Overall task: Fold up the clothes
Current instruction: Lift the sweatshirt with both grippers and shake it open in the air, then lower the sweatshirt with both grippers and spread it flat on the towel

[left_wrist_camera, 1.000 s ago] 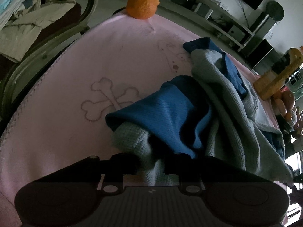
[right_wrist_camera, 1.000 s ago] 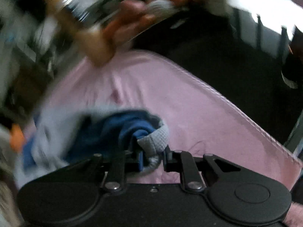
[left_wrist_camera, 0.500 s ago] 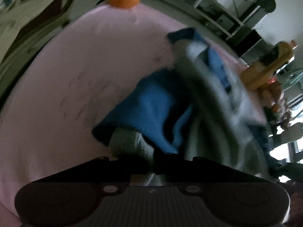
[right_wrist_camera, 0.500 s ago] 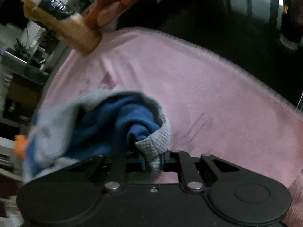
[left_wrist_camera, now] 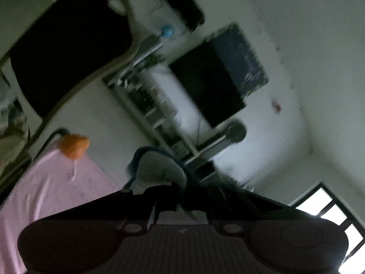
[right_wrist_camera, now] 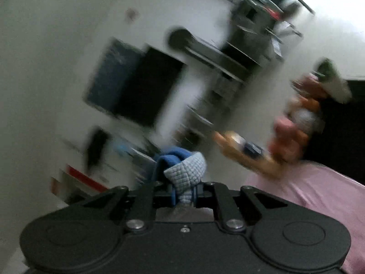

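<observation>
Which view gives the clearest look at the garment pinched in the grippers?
The right wrist view: the grey-and-blue garment bunches in focus, its knit texture readable, clamped in the right gripper. The left wrist view shows only a dim, blurred hump of it above the left gripper.

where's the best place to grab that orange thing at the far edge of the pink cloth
Take the orange thing across its rounded middle, coming from above with a claw open wide. It sits alone at the pink cloth edge, so nothing crowds its sides. It is blurred; whether it is soft or firm cannot be told. Both claws currently pinch the garment.
</observation>
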